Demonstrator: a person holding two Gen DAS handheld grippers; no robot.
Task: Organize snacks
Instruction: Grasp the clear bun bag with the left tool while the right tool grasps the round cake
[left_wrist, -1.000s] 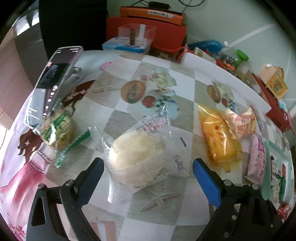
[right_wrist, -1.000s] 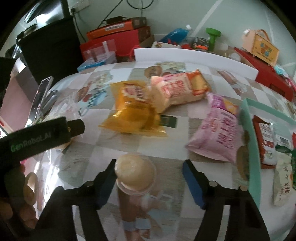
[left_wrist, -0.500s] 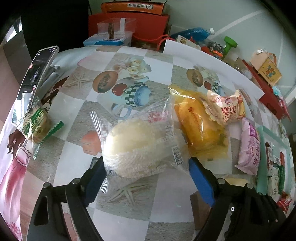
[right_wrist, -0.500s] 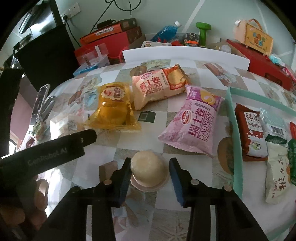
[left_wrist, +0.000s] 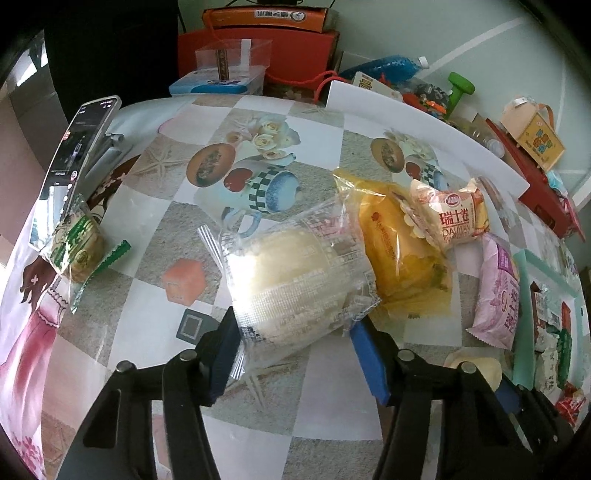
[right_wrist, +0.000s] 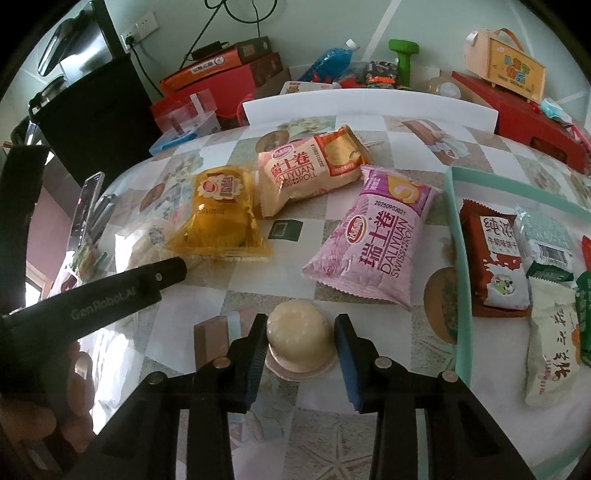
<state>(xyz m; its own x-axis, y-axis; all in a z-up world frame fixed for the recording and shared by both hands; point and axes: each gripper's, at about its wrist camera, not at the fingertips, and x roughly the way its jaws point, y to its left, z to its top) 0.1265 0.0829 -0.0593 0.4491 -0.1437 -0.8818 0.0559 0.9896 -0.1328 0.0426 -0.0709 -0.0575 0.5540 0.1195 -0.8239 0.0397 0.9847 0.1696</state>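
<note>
My left gripper (left_wrist: 295, 347) is shut on a clear-wrapped pale bun (left_wrist: 291, 277) and holds it over the table. My right gripper (right_wrist: 299, 350) is shut on a small round pale pudding cup (right_wrist: 299, 334). On the table lie a yellow cake packet (right_wrist: 221, 218), a peach Swiss roll packet (right_wrist: 306, 166) and a pink Swiss roll packet (right_wrist: 373, 240). The mint green tray (right_wrist: 456, 258) at the right holds several packets. The left gripper's arm (right_wrist: 92, 299) shows in the right wrist view.
A green-wrapped cookie (left_wrist: 74, 247) and a phone on a stand (left_wrist: 74, 162) sit at the table's left. Red and orange boxes (left_wrist: 258, 37), a blue bottle (right_wrist: 325, 59) and a white board (right_wrist: 369, 107) crowd the far edge.
Both grippers closed on their items: the left on the bun, the right on the pudding cup. The left gripper carried the bun rightward toward the yellow packet.
</note>
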